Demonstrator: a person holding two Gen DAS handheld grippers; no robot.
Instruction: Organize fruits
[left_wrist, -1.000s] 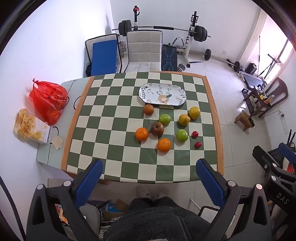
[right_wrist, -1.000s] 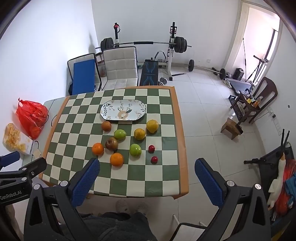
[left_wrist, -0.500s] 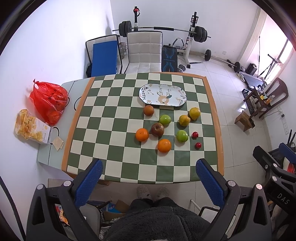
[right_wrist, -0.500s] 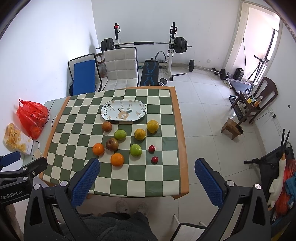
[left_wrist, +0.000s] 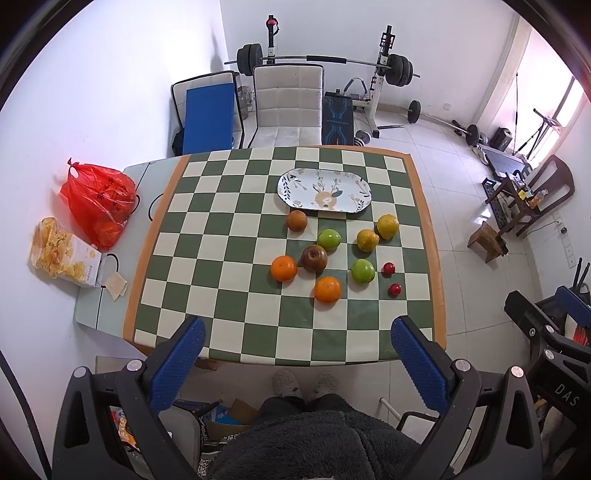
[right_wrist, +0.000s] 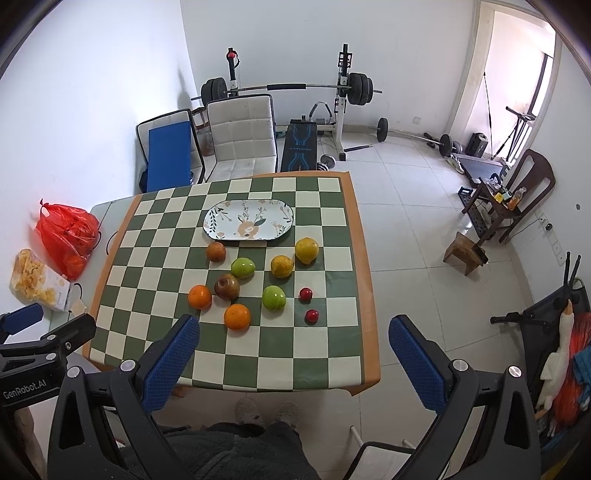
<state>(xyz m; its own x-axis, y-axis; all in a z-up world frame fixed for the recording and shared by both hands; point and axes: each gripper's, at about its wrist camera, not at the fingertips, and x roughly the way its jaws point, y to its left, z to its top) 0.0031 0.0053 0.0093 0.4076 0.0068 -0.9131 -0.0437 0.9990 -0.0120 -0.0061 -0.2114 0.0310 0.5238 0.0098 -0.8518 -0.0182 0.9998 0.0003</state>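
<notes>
Loose fruit lies on a green-and-white checkered table (left_wrist: 236, 280): two oranges (left_wrist: 327, 289) (right_wrist: 200, 296), a dark red apple (left_wrist: 314, 258), two green apples (left_wrist: 362, 270) (right_wrist: 243, 267), two yellow citrus (left_wrist: 388, 226) (right_wrist: 282, 266), a brown fruit (left_wrist: 296, 220) and two small red fruits (left_wrist: 395, 289) (right_wrist: 311, 316). An oval flowered plate (left_wrist: 324, 190) (right_wrist: 248, 220) sits behind them, bare. My left gripper (left_wrist: 298, 354) and right gripper (right_wrist: 294, 354) hover high above the near table edge, both open and holding nothing.
A red plastic bag (left_wrist: 98, 199) and a snack box (left_wrist: 64, 256) lie on a grey side surface left of the table. Two chairs (left_wrist: 286, 105) and a barbell rack (right_wrist: 288, 88) stand behind. The person's slippered feet (left_wrist: 304, 382) show below; wooden furniture (right_wrist: 506, 201) is at the right.
Both views have shifted very slightly; the fruit and plate have not moved. Both grippers stay open.
</notes>
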